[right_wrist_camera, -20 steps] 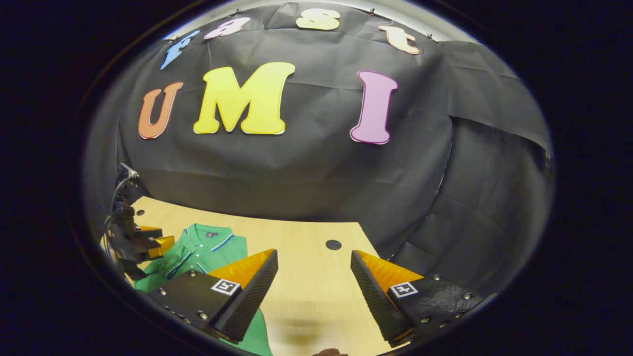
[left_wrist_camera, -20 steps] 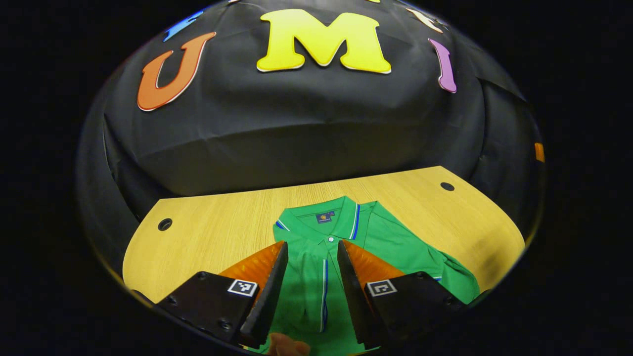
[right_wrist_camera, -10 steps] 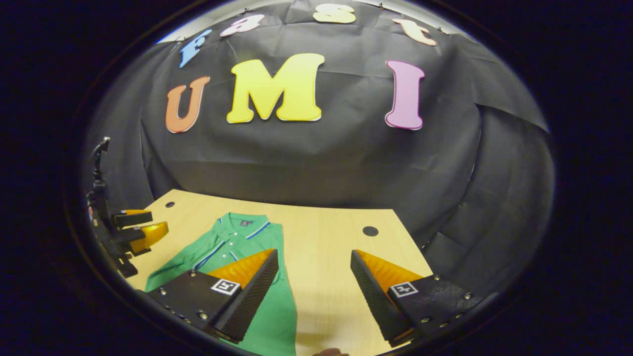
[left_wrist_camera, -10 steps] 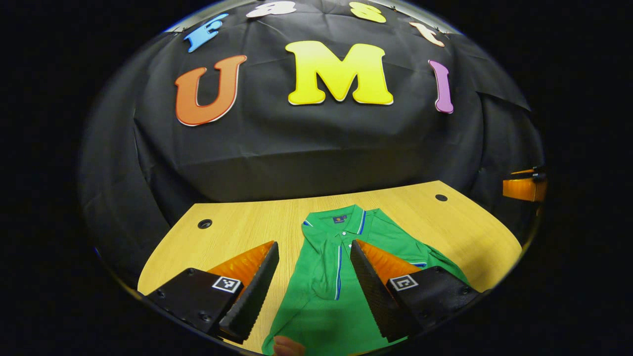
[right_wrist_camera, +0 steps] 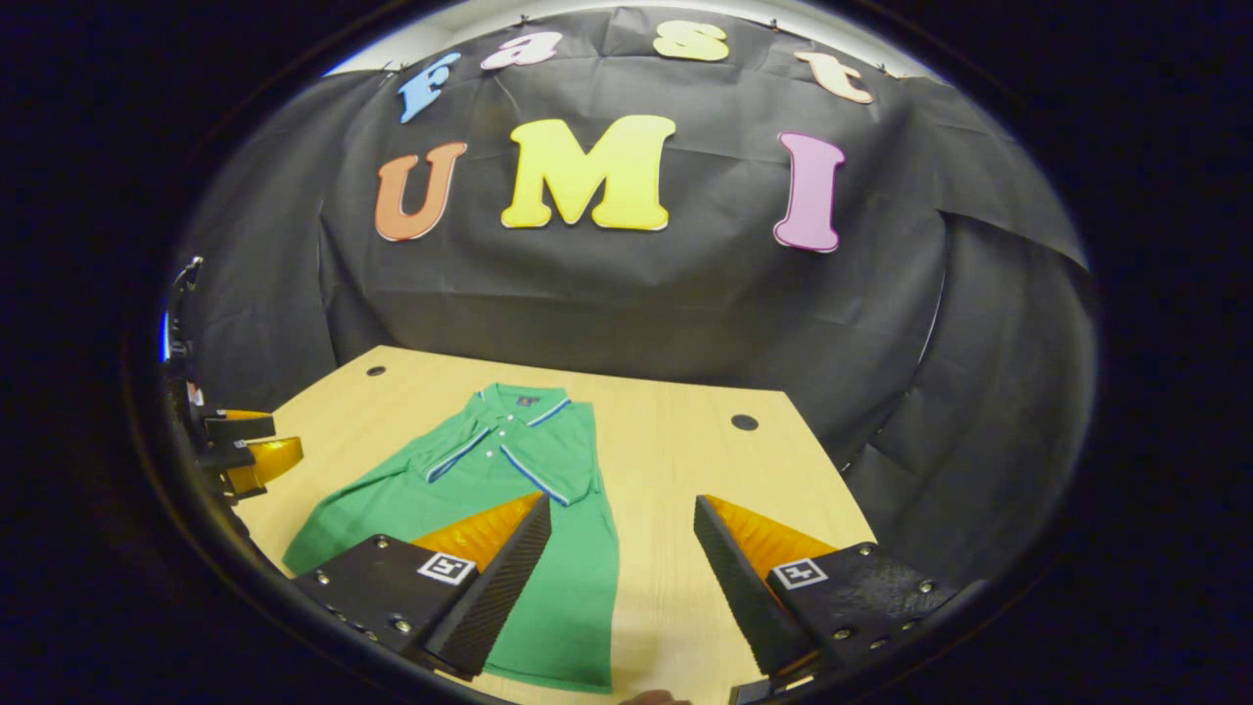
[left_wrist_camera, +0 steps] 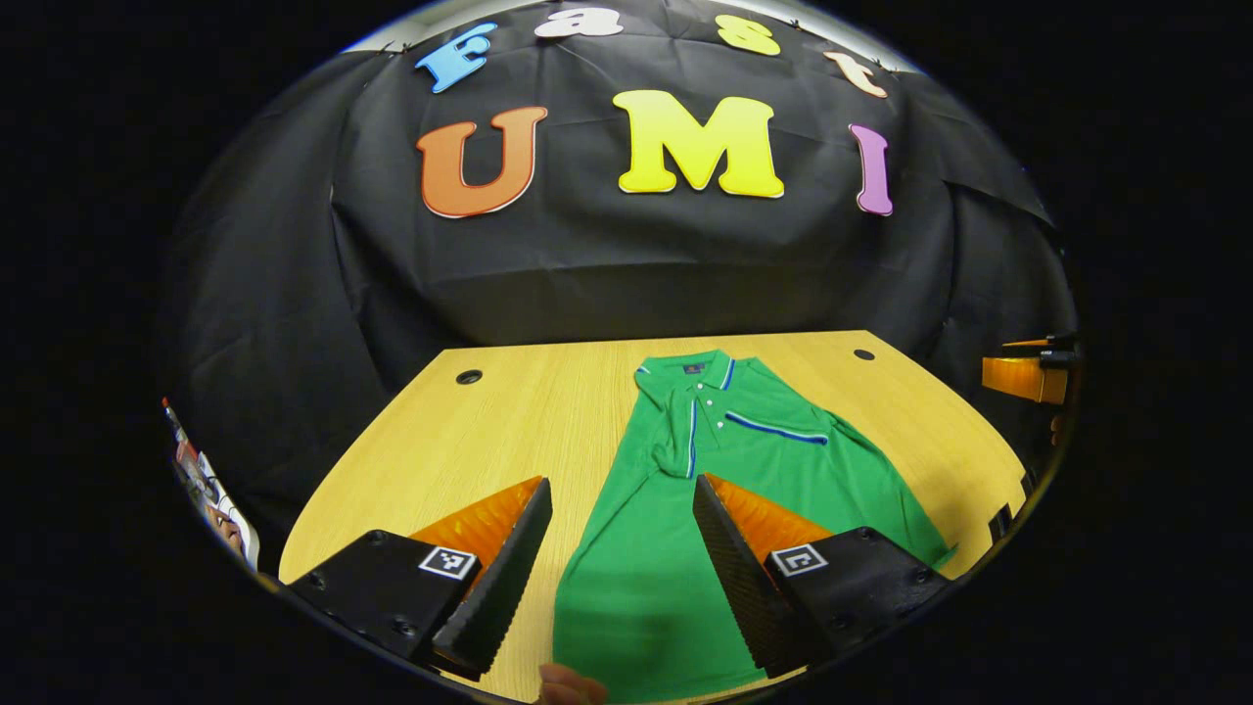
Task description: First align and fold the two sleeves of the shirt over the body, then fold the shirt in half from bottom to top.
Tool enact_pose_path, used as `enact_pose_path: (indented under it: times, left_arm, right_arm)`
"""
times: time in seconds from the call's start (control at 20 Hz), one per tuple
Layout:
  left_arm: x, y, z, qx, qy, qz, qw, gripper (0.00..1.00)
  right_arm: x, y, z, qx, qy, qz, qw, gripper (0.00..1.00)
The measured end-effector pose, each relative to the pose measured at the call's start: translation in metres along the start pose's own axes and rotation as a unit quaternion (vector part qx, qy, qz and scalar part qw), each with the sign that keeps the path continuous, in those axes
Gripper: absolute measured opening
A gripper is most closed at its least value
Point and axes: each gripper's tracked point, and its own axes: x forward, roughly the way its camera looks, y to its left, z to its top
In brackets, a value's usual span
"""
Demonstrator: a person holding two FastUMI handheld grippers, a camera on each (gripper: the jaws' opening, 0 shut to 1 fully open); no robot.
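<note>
A green polo shirt (left_wrist_camera: 685,529) lies flat on the wooden table (left_wrist_camera: 470,460), collar at the far end. Both sleeves lie folded in over the chest, their striped cuffs near the placket (left_wrist_camera: 773,428). My left gripper (left_wrist_camera: 621,482) hovers open over the shirt's lower body, holding nothing. My right gripper (right_wrist_camera: 621,499) is open too, above the shirt's right edge and the bare table; in the right gripper view the shirt (right_wrist_camera: 470,480) lies to the left. The left gripper (right_wrist_camera: 245,450) appears at that view's left edge, and the right gripper (left_wrist_camera: 1023,375) at the far right of the left gripper view.
The table has a round cable hole in each far corner (left_wrist_camera: 469,376) (left_wrist_camera: 862,354). The booth's black cloth wall (left_wrist_camera: 626,274) rises right behind the table's far edge. A fingertip (left_wrist_camera: 568,685) of the holding hand shows at the bottom.
The left gripper's fingers have spread wider. Both grippers have drawn back from the shirt, so it looks farther off and more of its body shows.
</note>
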Motion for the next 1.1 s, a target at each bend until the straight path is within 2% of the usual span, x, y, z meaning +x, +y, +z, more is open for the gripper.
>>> enact_pose_path:
  times: [0.5,0.55,0.6,1.1]
  left_arm:
    - [-0.064,-0.009,-0.072,-0.002,0.051,-0.009,0.999,0.94]
    - [-0.068,-0.007,-0.078,-0.003,0.054,-0.006,0.998,0.96]
    - [-0.07,-0.006,-0.083,-0.003,0.059,-0.003,0.998,0.94]
    - [-0.076,0.026,-0.151,-0.018,0.139,0.046,0.989,0.94]
  right_arm:
    - [-0.051,0.009,-0.062,-0.009,0.028,0.008,1.0,0.94]
    - [-0.053,0.011,-0.068,-0.009,0.032,0.011,0.999,0.94]
    - [-0.055,0.013,-0.075,-0.009,0.037,0.013,0.999,0.94]
    - [-0.048,0.027,-0.167,-0.023,0.127,0.027,0.991,0.94]
